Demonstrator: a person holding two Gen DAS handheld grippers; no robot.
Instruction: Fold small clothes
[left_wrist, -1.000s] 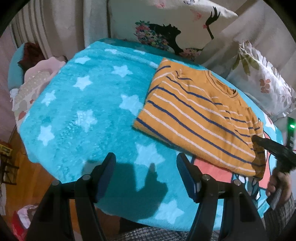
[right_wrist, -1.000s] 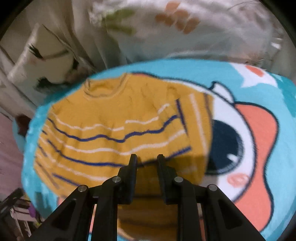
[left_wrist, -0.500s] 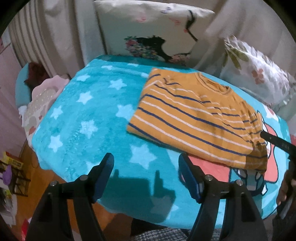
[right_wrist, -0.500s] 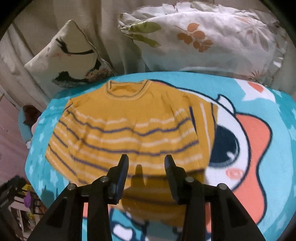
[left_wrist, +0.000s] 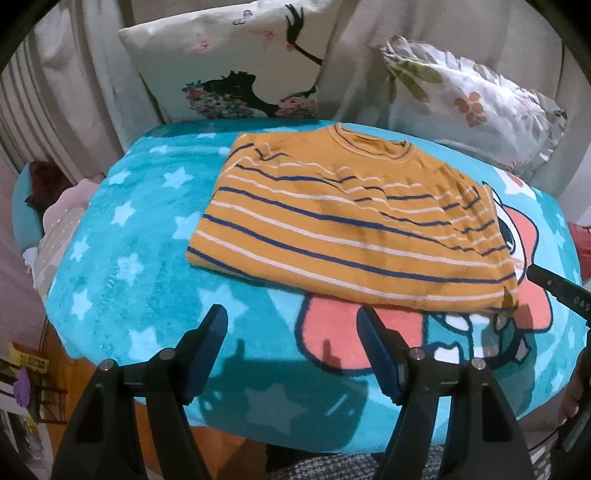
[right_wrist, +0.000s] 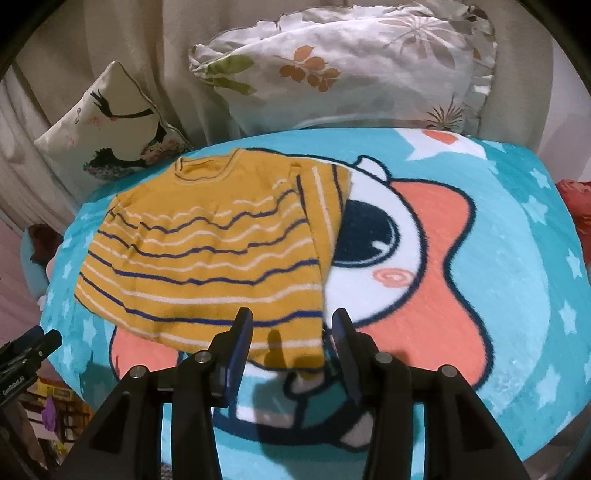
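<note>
An orange shirt with blue and white stripes (left_wrist: 354, 221) lies flat on the teal star blanket (left_wrist: 140, 236), collar at the far side, both sleeves folded in. It also shows in the right wrist view (right_wrist: 207, 254). My left gripper (left_wrist: 291, 332) is open and empty, hovering in front of the shirt's hem. My right gripper (right_wrist: 291, 332) is open and empty just above the shirt's near right corner. The right gripper's tip shows at the right edge of the left wrist view (left_wrist: 554, 291).
Two pillows lean at the back: one with a black figure print (left_wrist: 236, 62) and one with leaves (left_wrist: 469, 99). The blanket carries a pink cartoon figure (right_wrist: 413, 280). Its near edge drops to the floor (left_wrist: 48, 354). Pink bedding (left_wrist: 62, 214) lies at the left.
My right gripper opened, let go of the shirt and drew back from it. My left gripper stayed open and shifted right toward the hem.
</note>
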